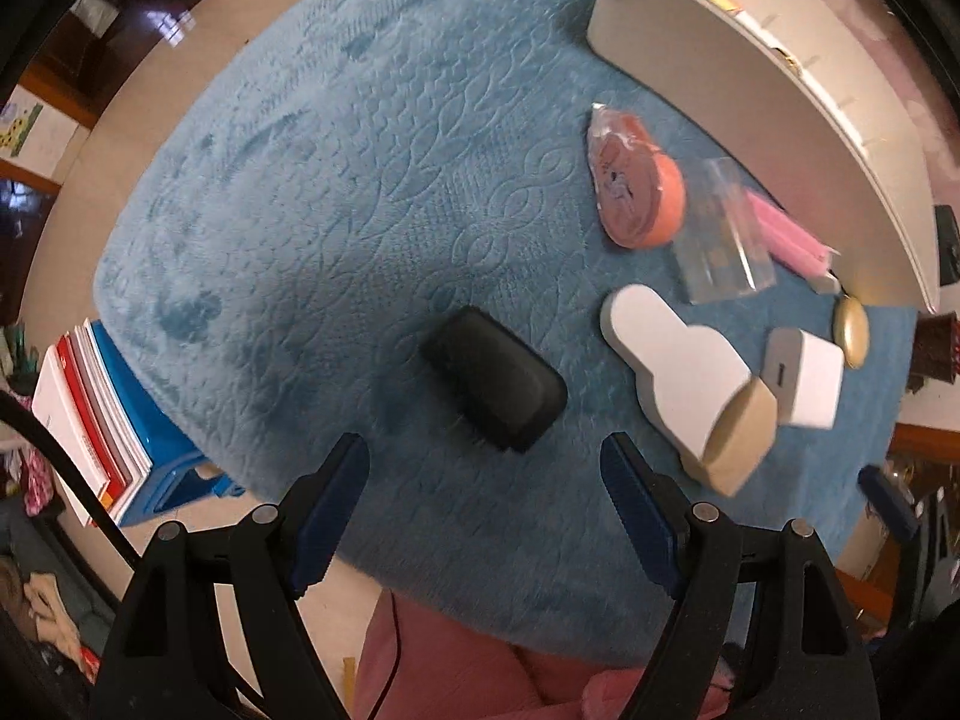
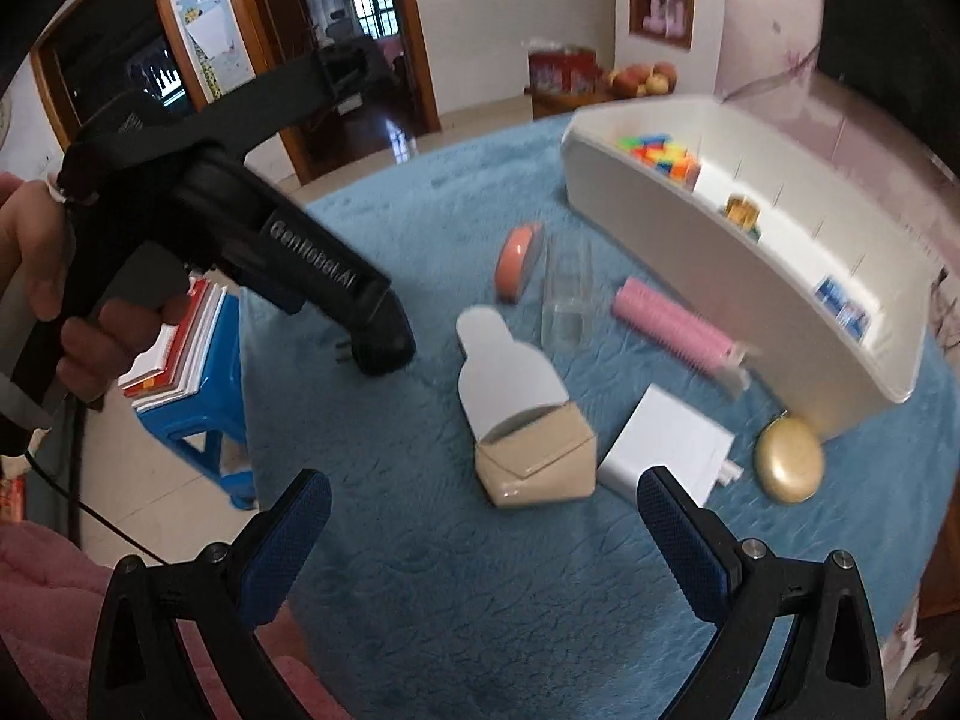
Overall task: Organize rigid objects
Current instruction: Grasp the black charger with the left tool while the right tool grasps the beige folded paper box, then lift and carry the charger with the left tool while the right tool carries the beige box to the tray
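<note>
A black oval case (image 1: 492,378) lies on the blue plush table cover (image 1: 360,180). Just above and short of it hangs my left gripper (image 1: 486,480), pointing down, open and empty. To its right lie a white bottle-shaped object (image 1: 678,372) with a beige cap, a white charger (image 1: 804,378), a gold oval compact (image 1: 852,330), a clear box (image 1: 720,234), a pink roller (image 1: 786,234) and an orange tape disc (image 1: 639,192). My right gripper (image 2: 486,516) is open and empty, above the cover near the beige cap (image 2: 534,462) and the charger (image 2: 666,450).
A white divided organizer (image 2: 720,252) stands at the far right, holding a colourful cube (image 2: 660,156), a small gold item and a blue box. A blue stool (image 2: 192,420) stacked with books sits left of the table. A hand (image 2: 36,264) holds the left gripper's body.
</note>
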A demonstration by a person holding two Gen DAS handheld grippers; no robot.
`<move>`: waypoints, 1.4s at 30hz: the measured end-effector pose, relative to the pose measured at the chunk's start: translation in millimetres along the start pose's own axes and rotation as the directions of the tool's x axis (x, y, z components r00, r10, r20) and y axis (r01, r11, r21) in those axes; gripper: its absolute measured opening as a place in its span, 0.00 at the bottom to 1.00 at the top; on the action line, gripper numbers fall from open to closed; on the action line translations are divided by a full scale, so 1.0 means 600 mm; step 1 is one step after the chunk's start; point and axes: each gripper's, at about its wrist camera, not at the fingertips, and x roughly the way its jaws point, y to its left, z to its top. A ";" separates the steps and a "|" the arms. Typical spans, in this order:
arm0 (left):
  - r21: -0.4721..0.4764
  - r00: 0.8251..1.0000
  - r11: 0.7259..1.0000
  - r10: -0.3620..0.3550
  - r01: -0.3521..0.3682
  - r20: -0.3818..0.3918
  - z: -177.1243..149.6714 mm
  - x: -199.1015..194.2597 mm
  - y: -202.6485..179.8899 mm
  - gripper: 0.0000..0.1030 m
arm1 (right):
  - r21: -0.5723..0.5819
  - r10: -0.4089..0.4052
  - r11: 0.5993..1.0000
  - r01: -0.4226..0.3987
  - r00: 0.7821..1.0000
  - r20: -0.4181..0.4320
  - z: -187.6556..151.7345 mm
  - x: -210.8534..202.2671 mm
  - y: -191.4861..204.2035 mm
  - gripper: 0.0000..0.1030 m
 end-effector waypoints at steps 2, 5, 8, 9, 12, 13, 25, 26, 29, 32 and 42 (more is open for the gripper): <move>-0.008 1.000 1.000 0.011 -0.011 -0.016 0.010 0.011 -0.005 0.80 | 0.011 0.015 1.000 -0.014 0.999 -0.029 -0.002 0.014 -0.005 0.99; -0.019 0.999 0.999 0.025 -0.025 -0.026 0.023 0.024 -0.011 0.80 | 0.037 0.040 0.999 -0.038 0.997 -0.064 -0.003 0.034 -0.013 0.99; -0.018 0.997 0.999 0.048 -0.049 -0.056 0.037 0.043 -0.015 0.80 | 0.053 0.054 0.997 -0.049 0.994 -0.094 -0.006 0.052 -0.020 0.99; -0.015 0.997 0.998 0.055 -0.056 -0.062 0.041 0.047 -0.019 0.80 | 0.057 0.047 0.998 -0.042 0.993 -0.106 -0.006 0.060 -0.023 0.99; -0.013 0.995 0.997 0.070 -0.071 -0.072 0.053 0.059 -0.023 0.80 | 0.075 0.038 0.997 -0.029 0.993 -0.113 -0.004 0.075 -0.033 0.99; -0.015 0.994 0.997 0.071 -0.073 -0.077 0.057 0.064 -0.022 0.80 | 0.092 0.049 0.995 -0.039 0.992 -0.115 -0.004 0.082 -0.037 0.99; -0.042 0.990 0.997 0.064 -0.070 -0.125 0.081 0.109 -0.022 0.80 | 0.059 0.043 0.998 -0.036 0.992 -0.122 0.006 0.122 -0.040 0.90; -0.052 0.990 0.996 0.062 -0.069 -0.128 0.082 0.111 -0.021 0.80 | 0.054 0.040 0.998 -0.034 0.992 -0.117 0.004 0.121 -0.044 0.89; -0.066 0.990 0.995 0.063 -0.071 -0.123 0.088 0.113 -0.027 0.79 | 0.005 0.014 1.000 -0.014 0.994 -0.110 0.007 0.126 -0.037 0.86; -0.067 0.991 0.995 0.060 -0.069 -0.117 0.090 0.117 -0.028 0.76 | -0.072 -0.024 0.997 0.016 0.994 -0.105 0.005 0.130 -0.025 0.81; -0.083 0.993 0.995 0.054 -0.063 -0.106 0.086 0.097 -0.032 0.53 | -0.024 -0.024 0.999 0.022 0.995 -0.098 0.001 0.119 -0.042 0.61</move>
